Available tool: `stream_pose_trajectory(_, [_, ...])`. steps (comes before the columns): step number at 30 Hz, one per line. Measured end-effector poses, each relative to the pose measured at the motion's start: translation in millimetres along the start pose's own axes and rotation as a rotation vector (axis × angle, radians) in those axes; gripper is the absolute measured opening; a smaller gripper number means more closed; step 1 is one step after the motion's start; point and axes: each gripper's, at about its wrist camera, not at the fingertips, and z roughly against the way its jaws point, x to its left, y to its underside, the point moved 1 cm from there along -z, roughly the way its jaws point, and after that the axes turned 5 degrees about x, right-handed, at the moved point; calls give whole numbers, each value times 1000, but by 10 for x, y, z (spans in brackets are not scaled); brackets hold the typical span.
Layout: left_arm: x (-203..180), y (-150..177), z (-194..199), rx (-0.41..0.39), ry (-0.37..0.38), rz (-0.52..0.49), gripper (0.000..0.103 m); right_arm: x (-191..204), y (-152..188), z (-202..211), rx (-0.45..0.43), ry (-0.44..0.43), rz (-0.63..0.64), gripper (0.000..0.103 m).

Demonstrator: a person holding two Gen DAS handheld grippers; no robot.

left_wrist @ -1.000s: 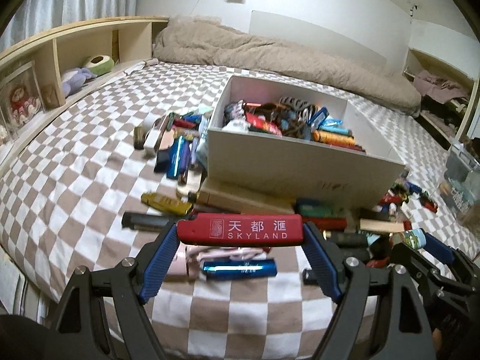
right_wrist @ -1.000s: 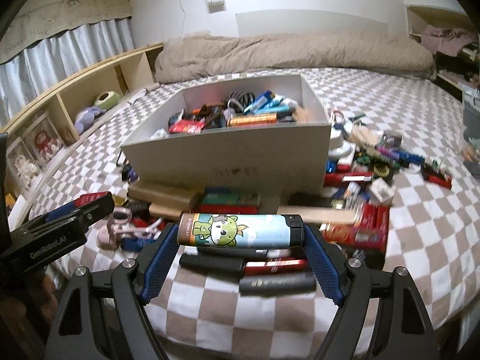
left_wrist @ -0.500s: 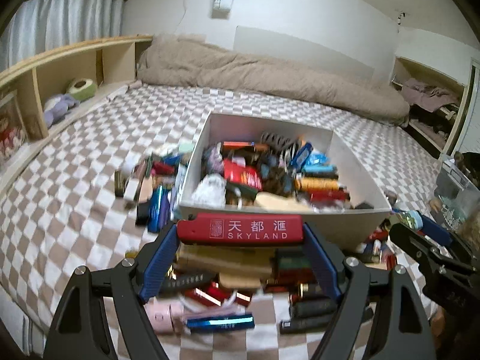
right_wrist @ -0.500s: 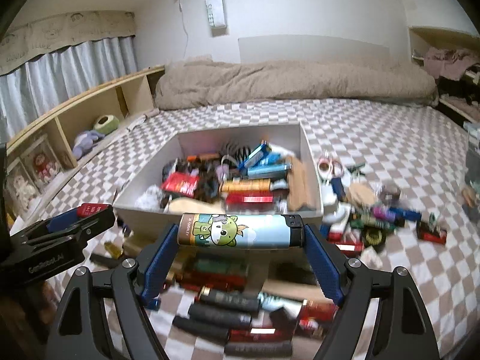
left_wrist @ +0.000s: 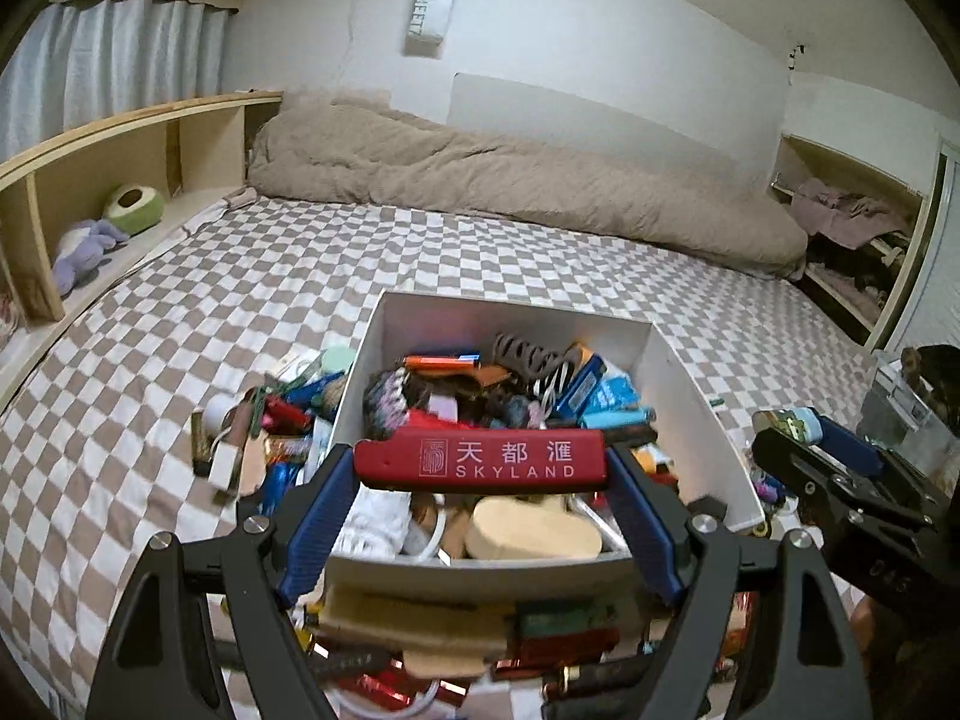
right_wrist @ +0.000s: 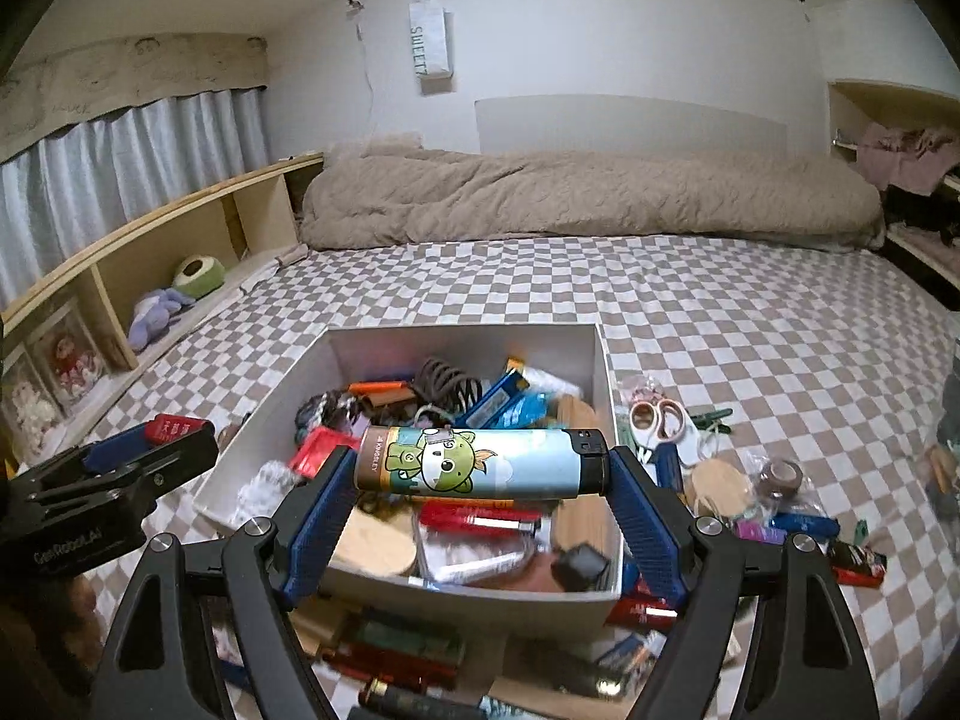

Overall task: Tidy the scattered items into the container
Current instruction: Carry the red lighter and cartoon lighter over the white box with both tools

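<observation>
Container (left_wrist: 696, 396): a white open-topped box standing on a bed with a brown-and-white checked cover (left_wrist: 180, 324), filled with a jumble of small items. Among its contents are an orange pen-like stick (right_wrist: 378, 387), a dark coiled hair clip (right_wrist: 447, 381), blue packets (right_wrist: 498, 393), a red lighter (right_wrist: 480, 519), a tan heart-shaped piece (left_wrist: 534, 531) near the front wall, and a small black cube (right_wrist: 579, 564). More scattered items lie on the cover along the box's left, right and near sides, including scissors with pink handles (right_wrist: 657, 417) and a roll of tape (right_wrist: 783, 474) to its right.

Left gripper (left_wrist: 480, 462): jaws pinch a red lighter-shaped bar (left_wrist: 480, 459) end to end between the blue pads, held crosswise above the near part of the box. It carries white Chinese characters over the word "SKYLAND".

Right gripper (right_wrist: 480, 465): jaws likewise clamp a cylindrical lighter (right_wrist: 480, 462) by its two ends, level, above the box's near half. Its pale-blue wrap shows a green cartoon creature, and small lettering near the brown left end reads roughly "JR KINGSLEY". Its black cap points right.

A white bag (right_wrist: 429, 39) on the wall reads "SWEETY", as far as legible. The body of the left gripper, seen from the right wrist view, bears "GenRobot.AI".
</observation>
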Motion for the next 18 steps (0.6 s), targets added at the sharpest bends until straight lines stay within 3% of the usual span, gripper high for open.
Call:
stream_pose_trajectory(8, [67, -175, -283, 19, -2, 3, 82, -71, -295, -256, 20, -1, -15, 83])
stream_pose_trajectory(18, [149, -109, -562, 65, 5, 9, 82, -141, -471, -822, 144, -21, -33, 83])
